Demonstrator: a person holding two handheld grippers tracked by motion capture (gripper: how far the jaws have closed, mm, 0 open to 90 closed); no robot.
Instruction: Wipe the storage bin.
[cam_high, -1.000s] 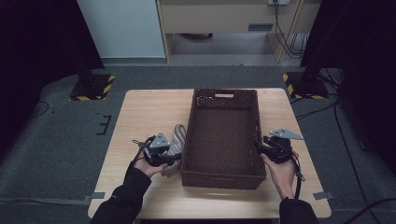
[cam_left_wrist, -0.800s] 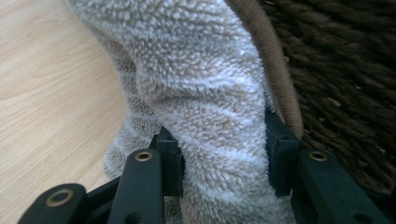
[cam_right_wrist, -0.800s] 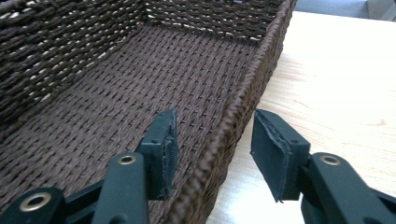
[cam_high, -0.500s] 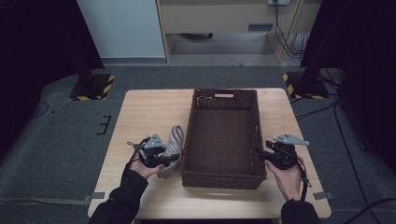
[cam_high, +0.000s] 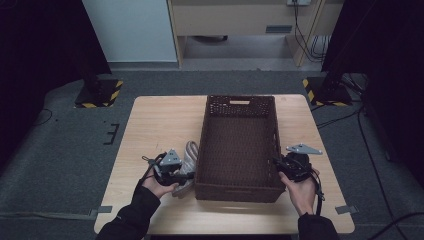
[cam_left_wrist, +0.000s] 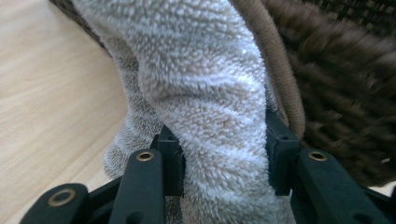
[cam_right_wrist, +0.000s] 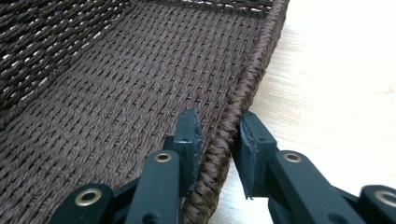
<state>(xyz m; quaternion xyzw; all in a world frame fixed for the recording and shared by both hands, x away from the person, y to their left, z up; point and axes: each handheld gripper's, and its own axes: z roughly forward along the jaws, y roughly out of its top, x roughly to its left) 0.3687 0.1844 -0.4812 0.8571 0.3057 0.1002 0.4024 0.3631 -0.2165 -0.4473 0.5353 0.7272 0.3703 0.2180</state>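
A dark brown woven basket (cam_high: 239, 100) stands empty in the middle of the wooden table (cam_high: 160, 120). Against its left wall lies a fluffy beige slipper (cam_high: 191, 150) (cam_left_wrist: 201, 70). My left gripper (cam_high: 183, 175) (cam_left_wrist: 224, 154) is shut on the slipper, and both pads press into the pile. At the basket's right wall my right gripper (cam_high: 276, 167) (cam_right_wrist: 219, 140) has just been closing. Its jaws straddle the braided rim (cam_right_wrist: 243, 93), one pad inside the basket and one outside, shut on it.
Bare tabletop (cam_right_wrist: 336, 84) lies to the right of the basket and to the left of the slipper (cam_left_wrist: 46, 93). Black stands with yellow-striped bases (cam_high: 100, 92) stand on the grey floor beyond the far corners. A cabinet (cam_high: 235, 20) is behind the table.
The right hand has shifted slightly toward the near edge along the basket's right wall. The left hand and the slipper have stayed put.
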